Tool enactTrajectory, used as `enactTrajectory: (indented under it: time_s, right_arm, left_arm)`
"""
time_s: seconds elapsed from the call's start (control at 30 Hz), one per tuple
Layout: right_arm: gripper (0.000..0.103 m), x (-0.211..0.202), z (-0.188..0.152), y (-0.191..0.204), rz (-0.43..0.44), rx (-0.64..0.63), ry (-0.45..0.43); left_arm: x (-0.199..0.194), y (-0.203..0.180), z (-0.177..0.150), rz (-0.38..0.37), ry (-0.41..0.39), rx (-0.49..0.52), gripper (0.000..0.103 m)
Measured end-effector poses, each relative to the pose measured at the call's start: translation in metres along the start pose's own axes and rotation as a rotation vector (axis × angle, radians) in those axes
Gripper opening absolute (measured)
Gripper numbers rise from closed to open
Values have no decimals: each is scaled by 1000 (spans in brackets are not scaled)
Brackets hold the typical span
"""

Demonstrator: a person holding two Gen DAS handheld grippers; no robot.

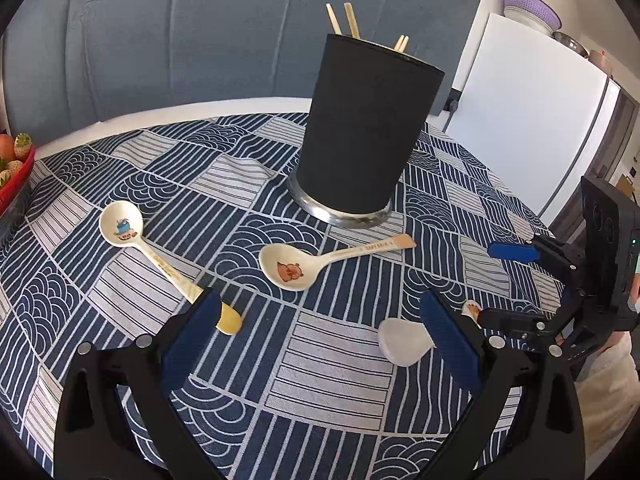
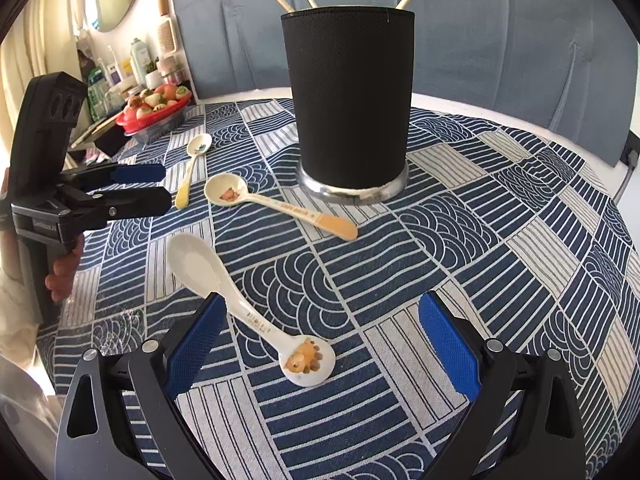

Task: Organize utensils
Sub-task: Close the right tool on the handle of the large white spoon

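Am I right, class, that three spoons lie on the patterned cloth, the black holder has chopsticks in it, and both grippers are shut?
Not quite: both grippers are open. The left gripper and right gripper each show spread fingers in their own wrist views. The rest stands.

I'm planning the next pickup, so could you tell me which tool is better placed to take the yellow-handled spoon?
The left tool. It is open, and the yellow-handled spoon ends right beside its left finger. The right tool, also open, sits over the bear-handled spoon instead.

Two low, close wrist views over the tablecloth (image 1: 320, 360), both facing the black holder (image 1: 364, 132).
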State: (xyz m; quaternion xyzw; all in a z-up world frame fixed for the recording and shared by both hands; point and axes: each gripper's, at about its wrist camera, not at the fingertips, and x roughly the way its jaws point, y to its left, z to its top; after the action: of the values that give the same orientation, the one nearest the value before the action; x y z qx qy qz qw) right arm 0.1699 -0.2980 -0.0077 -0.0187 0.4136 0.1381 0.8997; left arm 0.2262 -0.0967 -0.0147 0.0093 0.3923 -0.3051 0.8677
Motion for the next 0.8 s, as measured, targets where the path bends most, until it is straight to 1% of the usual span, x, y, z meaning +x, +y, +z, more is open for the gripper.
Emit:
enactTrajectory:
  time_s: [0.1, 0.2, 0.27, 0.37, 0.4, 0.43, 0.47, 0.53, 0.6, 0.7, 0.8]
  right_arm:
    - [93, 1, -5, 0, -5, 7, 7]
    - [93, 3, -9, 1, -2, 7, 14]
    - [93, 4, -11, 2, -4, 1, 22]
    - [93, 5, -11, 5, 8, -12, 31]
    - [93, 5, -12, 6, 6, -17, 30]
    - [93, 5, -12, 7, 2, -23, 32]
    - [93, 6, -12, 8, -1, -27, 36]
    - [93, 7, -12, 9, 2, -32, 41]
    - [93, 7, -11, 10, 1, -38, 42]
    - [93, 7, -11, 12, 3, -48, 40]
    - [93, 9, -9, 15, 4, -59, 39]
  left_arm:
    - [3, -5, -3, -6, 32, -1, 97]
    - [6, -13, -6, -33, 59, 21, 96]
    - [9, -18, -8, -37, 85, 29, 95]
    - [16, -21, -10, -56, 123, 21, 80]
    - [18, -22, -10, -58, 135, 19, 74]
    - [21, -23, -12, -53, 144, 24, 72]
    - [23, -25, -13, -49, 152, 32, 66]
    - [25, -26, -13, -41, 153, 27, 46]
    - [26, -24, -12, -52, 160, 3, 12]
    - [24, -22, -11, -60, 165, -5, 9]
    - [20, -24, -9, -47, 159, 7, 9]
